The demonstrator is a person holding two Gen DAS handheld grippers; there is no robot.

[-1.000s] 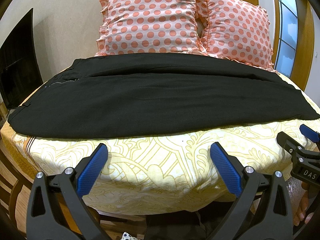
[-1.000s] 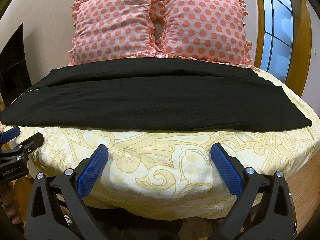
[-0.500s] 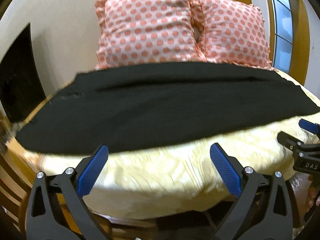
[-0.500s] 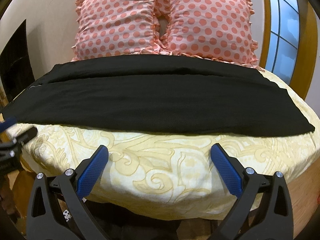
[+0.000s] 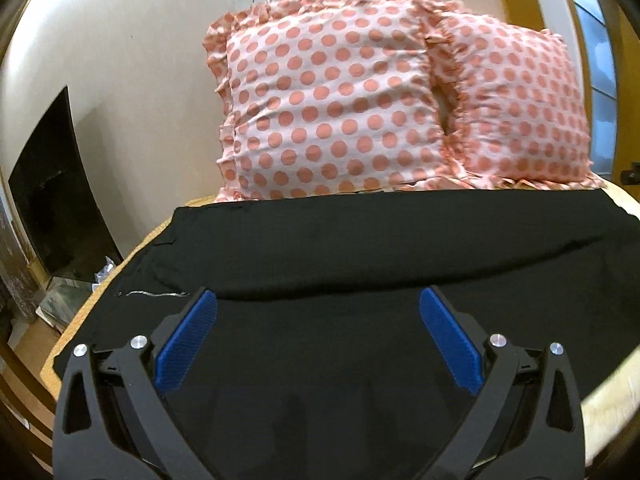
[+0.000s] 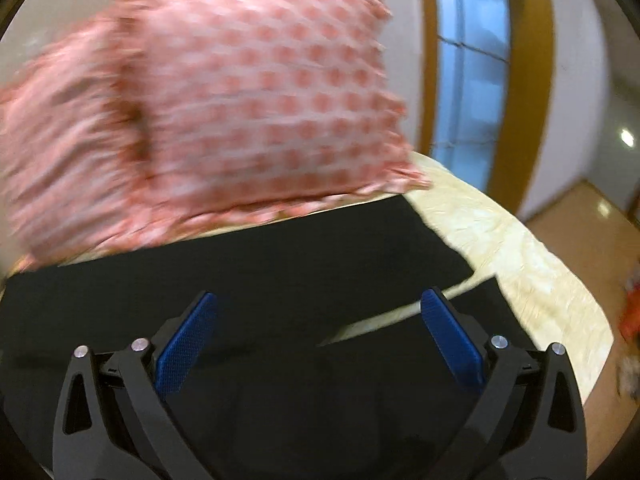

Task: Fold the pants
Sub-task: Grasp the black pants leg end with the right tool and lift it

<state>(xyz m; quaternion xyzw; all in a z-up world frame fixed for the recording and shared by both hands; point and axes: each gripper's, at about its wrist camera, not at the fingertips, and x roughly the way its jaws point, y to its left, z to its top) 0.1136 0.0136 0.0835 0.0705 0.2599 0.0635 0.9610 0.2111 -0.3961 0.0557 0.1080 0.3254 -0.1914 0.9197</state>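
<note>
Black pants [image 5: 360, 248] lie flat across the bed, waist end at the left and leg ends at the right. My left gripper [image 5: 318, 312] is open, low over the waist end, near a small silvery mark [image 5: 154, 293] on the fabric. My right gripper [image 6: 320, 312] is open over the leg ends [image 6: 400, 248], where a strip of yellow bedsheet [image 6: 384, 316] shows between the two legs. The right wrist view is blurred by motion.
Two pink polka-dot pillows [image 5: 332, 108] [image 6: 256, 112] stand behind the pants against the wall. A black screen [image 5: 52, 192] stands left of the bed. The yellow bedsheet's right edge [image 6: 552, 280] drops to a wooden floor. A window [image 6: 468, 60] is at the right.
Both grippers moved forward from the bed's front edge over the pants, the left toward the waist end, the right toward the leg ends. Both stay open.
</note>
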